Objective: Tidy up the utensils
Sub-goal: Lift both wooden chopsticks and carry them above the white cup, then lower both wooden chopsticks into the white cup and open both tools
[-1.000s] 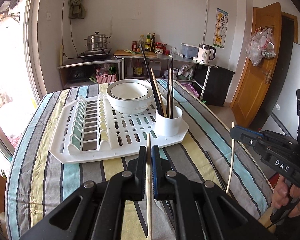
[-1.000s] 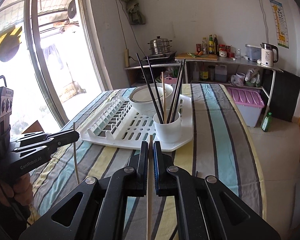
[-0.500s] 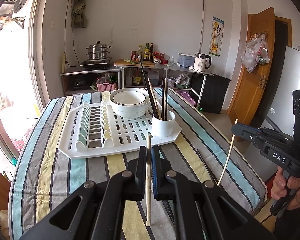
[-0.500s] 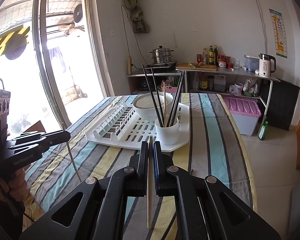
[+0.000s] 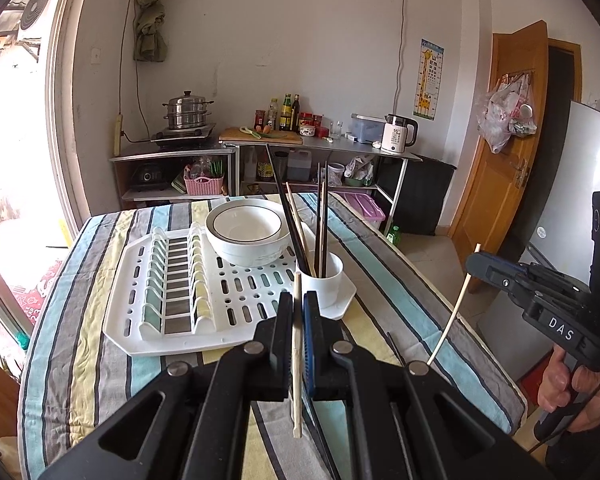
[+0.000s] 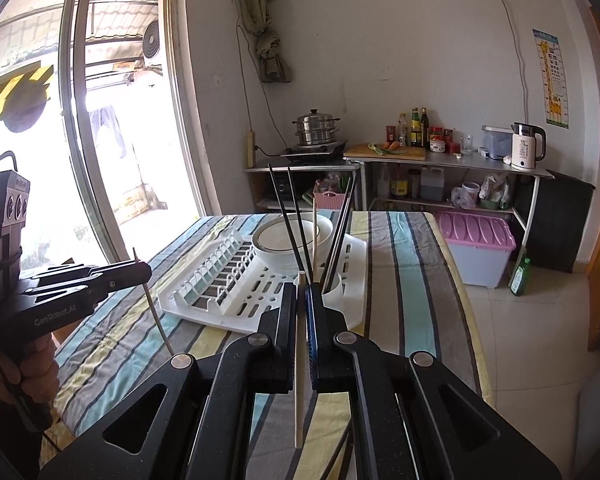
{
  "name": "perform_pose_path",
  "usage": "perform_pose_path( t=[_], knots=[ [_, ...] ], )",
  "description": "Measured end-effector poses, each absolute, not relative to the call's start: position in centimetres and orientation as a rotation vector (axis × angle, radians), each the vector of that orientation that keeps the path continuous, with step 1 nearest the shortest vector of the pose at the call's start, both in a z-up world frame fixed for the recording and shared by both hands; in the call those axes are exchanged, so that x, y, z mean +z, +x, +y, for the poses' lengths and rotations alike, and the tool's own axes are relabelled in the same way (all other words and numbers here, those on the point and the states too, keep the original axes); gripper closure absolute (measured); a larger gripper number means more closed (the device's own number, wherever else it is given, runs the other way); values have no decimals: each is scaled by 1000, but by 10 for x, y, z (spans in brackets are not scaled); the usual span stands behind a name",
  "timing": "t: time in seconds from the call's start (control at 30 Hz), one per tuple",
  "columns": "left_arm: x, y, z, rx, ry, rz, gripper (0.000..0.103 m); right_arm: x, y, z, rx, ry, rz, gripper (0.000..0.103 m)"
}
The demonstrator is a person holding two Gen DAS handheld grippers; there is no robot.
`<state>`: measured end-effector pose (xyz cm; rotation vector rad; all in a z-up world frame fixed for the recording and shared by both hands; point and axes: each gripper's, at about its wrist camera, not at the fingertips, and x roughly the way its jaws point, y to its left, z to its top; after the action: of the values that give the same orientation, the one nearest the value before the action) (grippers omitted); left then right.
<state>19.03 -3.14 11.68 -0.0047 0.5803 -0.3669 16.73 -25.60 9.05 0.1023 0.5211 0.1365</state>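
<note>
My left gripper [image 5: 298, 300] is shut on a pale wooden chopstick [image 5: 297, 380], held upright above the striped table. My right gripper [image 6: 300, 294] is shut on another pale chopstick [image 6: 299, 380]. Each gripper shows in the other's view: the right one [image 5: 476, 266] with its chopstick [image 5: 452, 320], the left one [image 6: 142, 270] with its chopstick [image 6: 156, 316]. A white cup [image 5: 320, 280] on the white drying rack [image 5: 172, 292] holds several dark chopsticks and one pale one [image 5: 298, 218]; the cup [image 6: 340, 284] is partly hidden in the right wrist view.
A white bowl [image 5: 246, 236] sits on the rack behind the cup. A dark chopstick [image 5: 396, 348] lies on the striped tablecloth [image 5: 80, 340] near the right edge. Kitchen shelves with a steamer pot [image 5: 188, 110] and kettle [image 5: 398, 134] stand behind the table.
Both grippers have risen and pulled back from the rack with their chopsticks; the table and cup look lower and farther away.
</note>
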Motion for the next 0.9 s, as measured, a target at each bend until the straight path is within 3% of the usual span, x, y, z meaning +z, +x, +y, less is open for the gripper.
perform_pose_path(
  t=[0.9],
  knots=[
    [175, 312, -76, -407, -65, 526, 98, 132, 280, -278, 122, 141, 426, 98]
  ],
)
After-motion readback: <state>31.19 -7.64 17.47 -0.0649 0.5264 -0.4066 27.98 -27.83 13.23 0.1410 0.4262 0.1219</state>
